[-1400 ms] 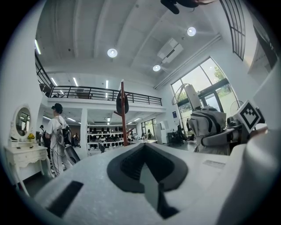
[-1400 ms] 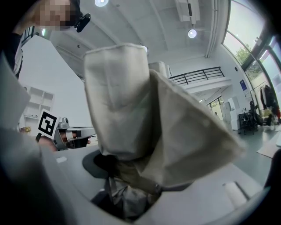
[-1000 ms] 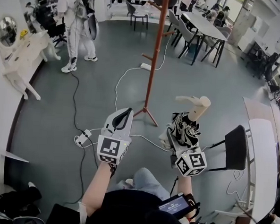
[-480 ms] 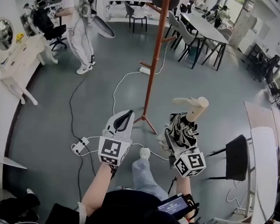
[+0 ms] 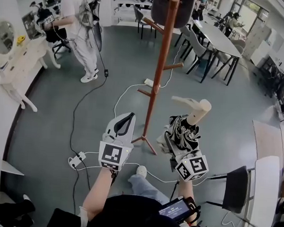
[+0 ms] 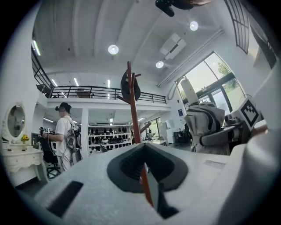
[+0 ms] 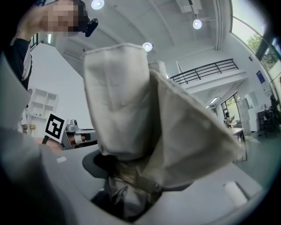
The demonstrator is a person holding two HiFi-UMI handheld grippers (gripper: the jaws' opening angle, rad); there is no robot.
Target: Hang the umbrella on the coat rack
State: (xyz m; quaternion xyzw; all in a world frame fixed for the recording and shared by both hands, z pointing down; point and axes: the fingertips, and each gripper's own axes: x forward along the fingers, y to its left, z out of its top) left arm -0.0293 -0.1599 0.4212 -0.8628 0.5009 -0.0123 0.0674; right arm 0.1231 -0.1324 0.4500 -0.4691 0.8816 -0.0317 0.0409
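A folded black-and-white umbrella (image 5: pixel 183 132) with a pale wooden crook handle (image 5: pixel 196 107) stands upright in my right gripper (image 5: pixel 176 142), which is shut on its bundled fabric. In the right gripper view the umbrella cloth (image 7: pixel 145 114) fills the space between the jaws of the right gripper (image 7: pixel 131 193). My left gripper (image 5: pixel 127 118) is held level beside it, shut and holding nothing. The orange-red coat rack (image 5: pixel 156 82) stands just ahead between both grippers, with pegs along its pole. The left gripper view shows the rack pole (image 6: pixel 133 118) straight ahead and the umbrella (image 6: pixel 204 125) to the right.
A dark garment (image 5: pixel 163 6) hangs at the rack's top. White cables and a power strip (image 5: pixel 79 157) lie on the grey floor. A person in white (image 5: pixel 80 30) stands back left by a white dressing table (image 5: pixel 15 59). A black chair (image 5: pixel 236 188) and white table (image 5: pixel 267 190) are at right.
Both grippers and the umbrella have travelled forward toward the coat rack, which now looms closer. The person in white has stepped rightward. The grip on the umbrella is unchanged.
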